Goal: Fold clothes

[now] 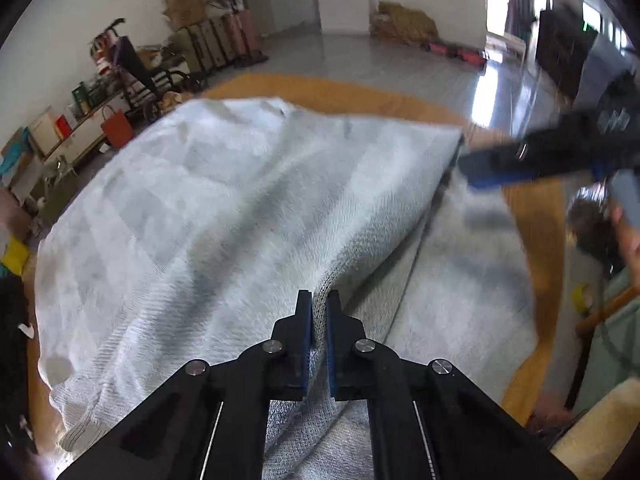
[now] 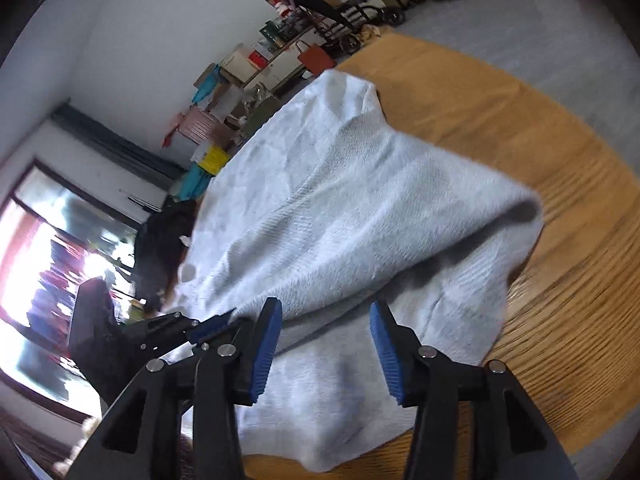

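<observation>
I see white knit sweater lying on wooden table. Left gripper pinches sweater fold. Right gripper spread, empty, above sweater near edge. Risk I judge: one-sided pull drags sweater crooked.

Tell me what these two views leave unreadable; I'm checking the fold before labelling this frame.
- Right gripper, left wrist view: motion-blurred, so contact with the garment's corner is unclear.
- Garment's near hem, both views: hidden behind the gripper bodies.
- Table surface under the lifted fold, right wrist view: covered by cloth.
- Left gripper, right wrist view: mostly hidden.
</observation>
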Demonstrator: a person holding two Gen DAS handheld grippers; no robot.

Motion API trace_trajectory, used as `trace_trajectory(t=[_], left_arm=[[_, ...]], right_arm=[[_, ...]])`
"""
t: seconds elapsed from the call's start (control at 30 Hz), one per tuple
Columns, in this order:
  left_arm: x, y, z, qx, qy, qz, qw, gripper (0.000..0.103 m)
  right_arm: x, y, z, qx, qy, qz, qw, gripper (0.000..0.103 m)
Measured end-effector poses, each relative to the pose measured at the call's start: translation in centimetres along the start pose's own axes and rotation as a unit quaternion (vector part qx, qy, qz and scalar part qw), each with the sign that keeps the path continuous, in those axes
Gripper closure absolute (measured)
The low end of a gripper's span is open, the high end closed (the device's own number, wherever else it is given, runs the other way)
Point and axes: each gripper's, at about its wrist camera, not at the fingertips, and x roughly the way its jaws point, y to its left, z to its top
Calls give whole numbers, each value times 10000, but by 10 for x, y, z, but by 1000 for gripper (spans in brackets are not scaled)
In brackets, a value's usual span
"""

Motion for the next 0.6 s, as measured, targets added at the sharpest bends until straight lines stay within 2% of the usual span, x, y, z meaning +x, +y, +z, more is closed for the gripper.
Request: trace_trajectory(t=[0.2, 0.23, 0.37, 0.4, 0.43, 0.47, 0.5, 0.6], left_arm=[[-14, 15, 8, -466, -224, -202, 9985, 97], [-17, 14, 8, -470, -244, -221, 9983, 97], [-21, 9, 5, -233, -240, -211, 9992, 97], [-21, 7, 4, -158, -223, -174, 9995, 97], [-21, 3, 4, -55, -201, -99, 9997, 97], [-21, -1, 4, 50, -178, -21, 9998, 97], [-22, -5, 3, 135, -170, 76, 9997, 97], [-15, -19, 4, 430, -47, 275, 9987, 95]], right_arm=[[23, 25, -1, -30, 209, 443, 9988, 44], [29, 27, -2, 60, 226, 561, 9981, 40], [52, 27, 1, 643, 197, 1060, 9921, 39], [55, 24, 3, 810, 149, 1117, 9903, 49], [58, 20, 4, 955, 85, 1174, 9884, 75], [61, 18, 7, 1034, 41, 1199, 9874, 84], [63, 16, 10, 1110, -4, 1223, 9863, 91], [59, 22, 18, 1042, -109, 1309, 9859, 92]])
